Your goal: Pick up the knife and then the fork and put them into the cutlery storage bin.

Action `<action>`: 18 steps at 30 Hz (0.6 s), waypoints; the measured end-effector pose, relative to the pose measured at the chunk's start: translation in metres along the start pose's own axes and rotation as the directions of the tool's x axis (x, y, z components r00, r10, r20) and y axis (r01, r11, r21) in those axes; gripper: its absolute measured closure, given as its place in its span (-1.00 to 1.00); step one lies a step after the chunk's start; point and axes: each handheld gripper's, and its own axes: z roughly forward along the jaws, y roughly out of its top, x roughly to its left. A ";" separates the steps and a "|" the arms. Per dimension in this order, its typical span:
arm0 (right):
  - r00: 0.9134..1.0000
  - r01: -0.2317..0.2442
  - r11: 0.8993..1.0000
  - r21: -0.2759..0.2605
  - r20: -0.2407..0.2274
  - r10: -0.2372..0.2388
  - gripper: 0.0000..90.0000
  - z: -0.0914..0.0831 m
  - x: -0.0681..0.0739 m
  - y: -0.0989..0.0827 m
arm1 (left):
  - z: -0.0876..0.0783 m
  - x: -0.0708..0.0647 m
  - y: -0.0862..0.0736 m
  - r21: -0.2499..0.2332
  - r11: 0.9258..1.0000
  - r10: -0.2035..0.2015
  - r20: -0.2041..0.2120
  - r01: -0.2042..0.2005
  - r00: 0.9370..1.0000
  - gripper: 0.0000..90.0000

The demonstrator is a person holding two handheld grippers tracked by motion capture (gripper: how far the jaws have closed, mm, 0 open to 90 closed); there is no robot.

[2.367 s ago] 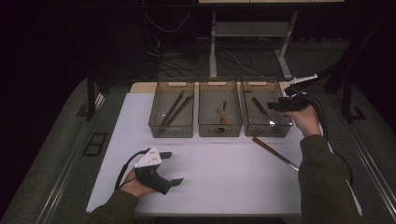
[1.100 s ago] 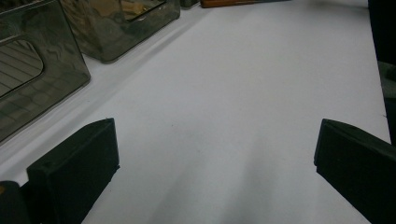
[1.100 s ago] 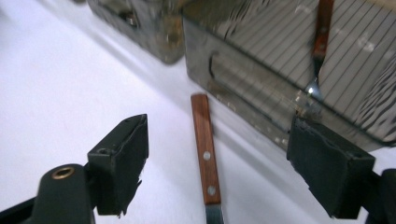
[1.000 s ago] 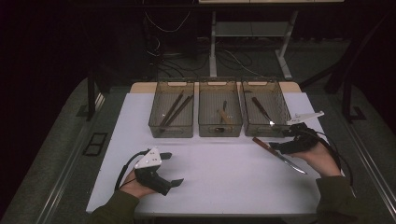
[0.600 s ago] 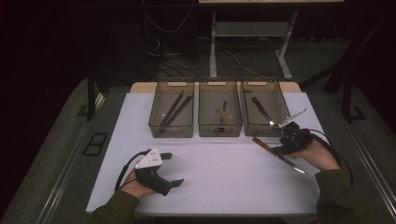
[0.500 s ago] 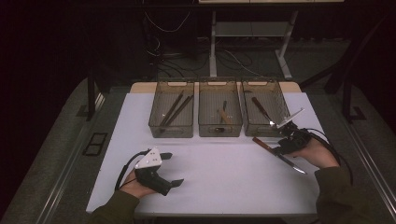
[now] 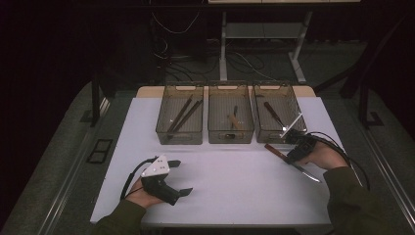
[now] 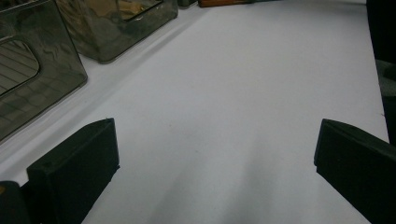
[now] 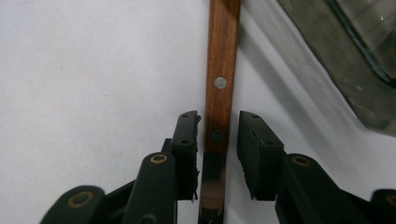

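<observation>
Right gripper view, nearest first: my right gripper straddles the knife at its wooden handle, and its jaws have just been closing, left pad touching, right pad a sliver off, so not yet gripping. The knife lies flat on the white table before the right bin, long axis running away from me, handle toward the bins, blade back toward my sleeve. A skewed pinch could roll it out. My left gripper rests wide open.

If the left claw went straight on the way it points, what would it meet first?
Probably nothing soon: ahead of the left claw lies bare white table; the smoky clear plastic bins sit off to one side.
</observation>
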 end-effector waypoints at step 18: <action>0.999 0.042 0.998 0.048 0.032 -0.044 0.71 0.004 0.003 0.007 | 0.001 0.000 0.000 0.002 1.000 -0.001 0.004 0.001 1.000 -1.00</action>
